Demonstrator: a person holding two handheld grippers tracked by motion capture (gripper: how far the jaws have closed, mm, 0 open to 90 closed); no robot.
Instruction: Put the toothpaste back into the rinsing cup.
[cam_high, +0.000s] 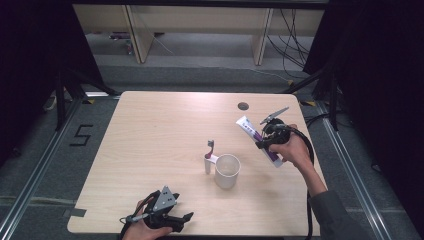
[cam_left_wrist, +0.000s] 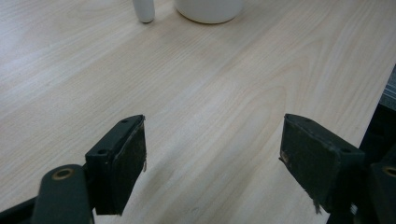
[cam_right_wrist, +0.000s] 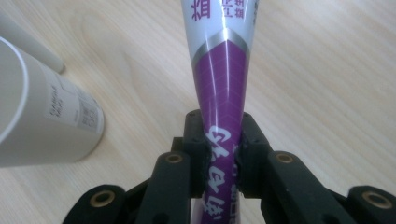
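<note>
My right gripper (cam_high: 264, 142) is shut on a white and purple toothpaste tube (cam_high: 248, 127) and holds it above the table's right side. In the right gripper view both pads press on the purple part of the tube (cam_right_wrist: 224, 70), which runs away from my right gripper (cam_right_wrist: 223, 154). A white cup (cam_high: 227, 170) stands upright at mid table, with a white toothbrush (cam_high: 209, 156) standing just to its left. My left gripper (cam_high: 182, 222) rests near the front edge. In the left gripper view my left gripper (cam_left_wrist: 212, 154) is open, with bare wood between its pads.
The light wooden table (cam_high: 160, 130) has a round cable hole (cam_high: 243, 106) at the back right. In the left gripper view the cup's base (cam_left_wrist: 208, 10) and the toothbrush's foot (cam_left_wrist: 144, 10) sit at the top. The cup (cam_right_wrist: 42, 121) lies left of the tube in the right gripper view.
</note>
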